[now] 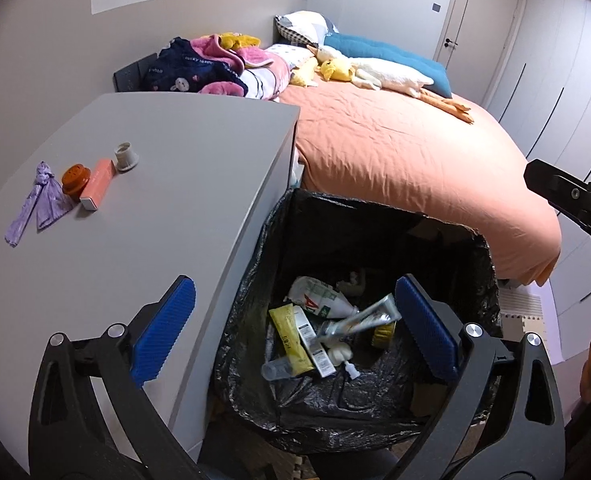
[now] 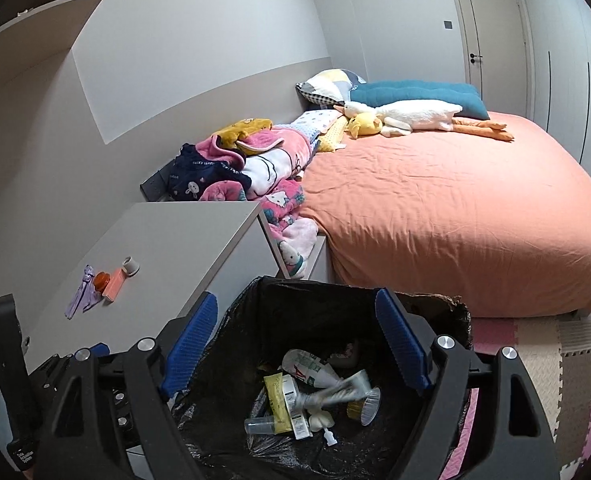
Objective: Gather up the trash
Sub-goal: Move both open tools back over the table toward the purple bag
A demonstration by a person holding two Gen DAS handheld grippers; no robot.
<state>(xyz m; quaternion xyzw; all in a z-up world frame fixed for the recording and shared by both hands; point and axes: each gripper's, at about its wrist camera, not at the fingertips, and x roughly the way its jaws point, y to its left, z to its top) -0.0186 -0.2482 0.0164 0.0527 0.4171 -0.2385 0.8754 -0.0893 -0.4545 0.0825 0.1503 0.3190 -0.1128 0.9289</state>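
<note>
Both tools, left (image 1: 295,336) and right (image 2: 293,350), hung wide open and empty over the black-lined bin (image 1: 251,280). Inside lay a crumpled silver tube (image 1: 359,320), yellow sachet (image 1: 289,340) and squashed white carton (image 1: 319,298).

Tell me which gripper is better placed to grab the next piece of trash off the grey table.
Probably left: the left gripper is open beside the grey table, nearer the pink box. The right gripper hangs over the bin.

Blurred beyond reading: a silver tube (image 1: 365,318) above the bin liner (image 1: 255,248); cut off at the frame edge beside it: the right claw (image 1: 575,200).
</note>
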